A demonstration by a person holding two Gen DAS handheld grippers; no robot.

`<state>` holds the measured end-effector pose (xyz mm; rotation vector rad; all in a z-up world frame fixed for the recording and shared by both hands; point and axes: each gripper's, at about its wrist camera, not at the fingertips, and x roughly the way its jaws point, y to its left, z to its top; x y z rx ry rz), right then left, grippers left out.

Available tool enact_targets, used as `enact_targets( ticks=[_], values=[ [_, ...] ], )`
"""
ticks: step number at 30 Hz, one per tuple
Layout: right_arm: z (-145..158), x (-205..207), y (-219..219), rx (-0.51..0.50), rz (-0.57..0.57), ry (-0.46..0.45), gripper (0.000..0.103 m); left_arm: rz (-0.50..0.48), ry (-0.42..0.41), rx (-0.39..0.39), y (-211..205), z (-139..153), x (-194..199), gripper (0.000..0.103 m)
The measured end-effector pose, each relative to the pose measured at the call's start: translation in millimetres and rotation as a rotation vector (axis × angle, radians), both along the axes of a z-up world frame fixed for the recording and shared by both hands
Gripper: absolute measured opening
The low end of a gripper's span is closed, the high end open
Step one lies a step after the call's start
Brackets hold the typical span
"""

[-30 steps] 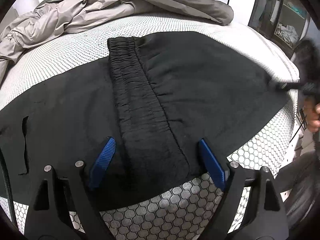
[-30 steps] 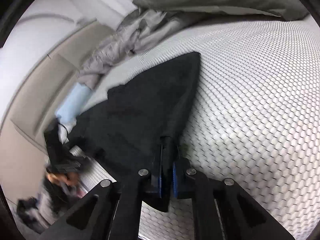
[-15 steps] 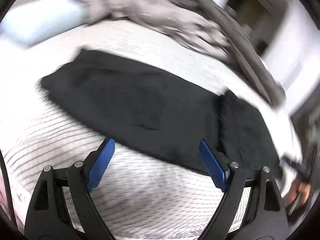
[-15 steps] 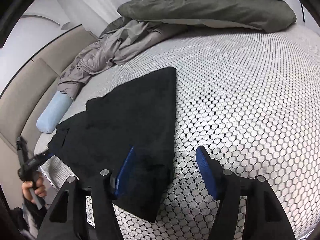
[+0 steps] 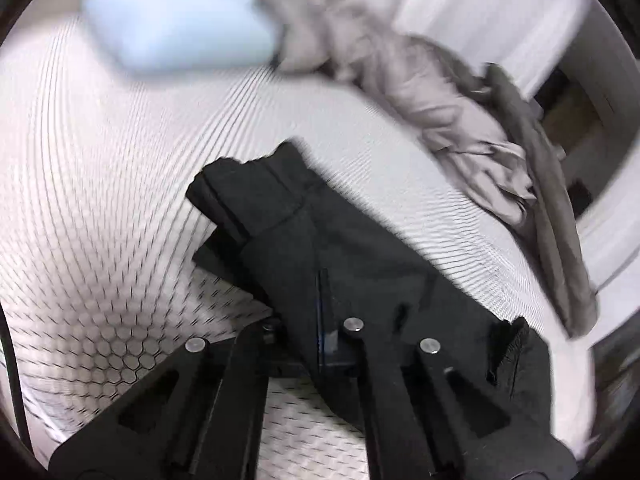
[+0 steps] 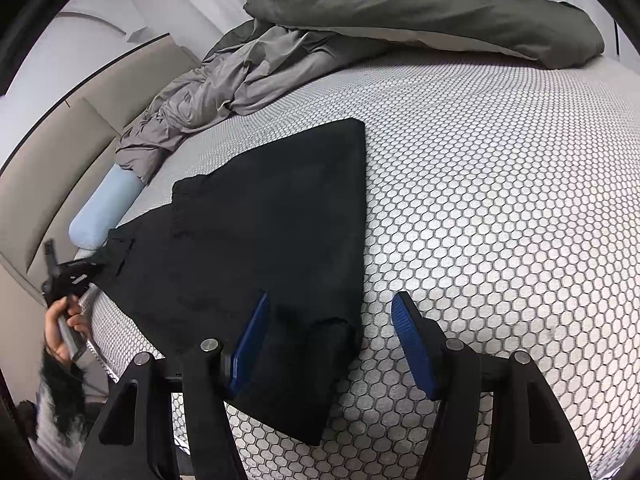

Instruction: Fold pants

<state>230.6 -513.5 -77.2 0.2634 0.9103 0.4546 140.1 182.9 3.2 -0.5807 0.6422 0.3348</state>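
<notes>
On the honeycomb-patterned mattress (image 6: 500,200), black pants (image 6: 272,216) are lying flat. Right gripper (image 6: 332,344) is hovering open, the near pants corner sitting between its fingers untouched. Left gripper (image 5: 326,312) is pinching the pants' edge, jaws closed.

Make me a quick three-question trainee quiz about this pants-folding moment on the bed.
1. True or false: the right gripper is clamped on the black pants.
2. What does the left gripper pinch? A) pants fabric B) pale blue pillow C) grey duvet
3. Fill in: the mattress cover has a ____ pattern.

Key: 1 false, its jaws stand open over the pants' corner; 2 A; 3 honeycomb.
</notes>
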Motion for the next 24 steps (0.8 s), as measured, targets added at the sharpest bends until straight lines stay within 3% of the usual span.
enact_targets(
  ticks=[5, 9, 12, 14, 16, 17, 19, 21, 23, 24],
  values=[
    [5, -3, -6, 0.007, -0.007, -0.024, 0.064, -0.240, -0.169, 0.195, -111, 86, 13, 0.000],
    [6, -2, -12, 0.005, -0.028, -0.031, 0.064, -0.521, -0.252, 0.241, -226, 121, 34, 0.000],
    [9, -1, -25, 0.011, -0.065, -0.043, 0.064, -0.751, -0.227, 0.192, -316, 105, 48, 0.002],
    [11, 0, -38, 0.024, -0.107, -0.050, 0.064, -0.919, -0.114, 0.162, -373, 71, 59, 0.014],
    [11, 1, -49, 0.029, -0.138, -0.046, 0.064, -1.023, 0.011, 0.118, -406, 31, 65, 0.032],
    [10, 2, -54, 0.030, -0.153, -0.038, 0.064, -1.057, 0.078, 0.107, -417, 12, 66, 0.033],
    [9, 3, -63, 0.038, -0.178, -0.031, 0.064, -1.122, 0.156, 0.077, -426, -18, 66, 0.034],
    [9, 3, -64, 0.058, -0.164, -0.024, 0.064, -1.124, 0.148, 0.033, -412, -24, 66, 0.037],
    [11, 3, -58, 0.070, -0.120, -0.027, 0.064, -1.101, 0.127, 0.001, -394, -16, 62, 0.047],
    [13, 2, -52, 0.073, -0.092, -0.031, 0.064, -1.081, 0.099, 0.008, -384, -8, 62, 0.057]
  ],
)
